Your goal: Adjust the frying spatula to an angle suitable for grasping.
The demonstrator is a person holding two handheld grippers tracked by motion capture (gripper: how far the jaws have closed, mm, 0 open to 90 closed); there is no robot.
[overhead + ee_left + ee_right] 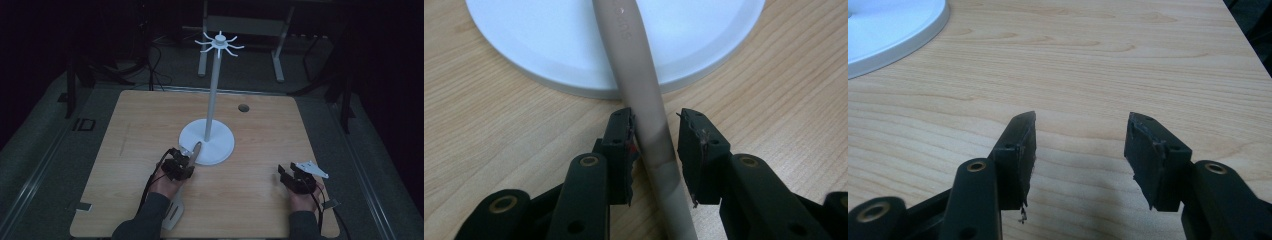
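Observation:
A beige utensil handle [644, 100] lies on the wooden table [140, 130], its tip [197, 148] resting on the round white base [220, 142] of a tall white stand [212, 90] with hooks at the top [219, 42]. The utensil's wider end [172, 216] shows beside the person's left forearm. My left gripper [186, 159] straddles the handle; in the left gripper view [656, 117] one pad [624, 135] touches it and the other pad stands a little apart from it. My right gripper [283, 173] rests open at the table's right front, nothing between its jaws [1080, 120].
A small dark hole [243, 107] sits in the table behind the stand. The base's rim [893, 47] shows far left in the right gripper view. A bit of grey tape [82, 206] sticks out at the front left edge. Dark floor and furniture legs surround the table.

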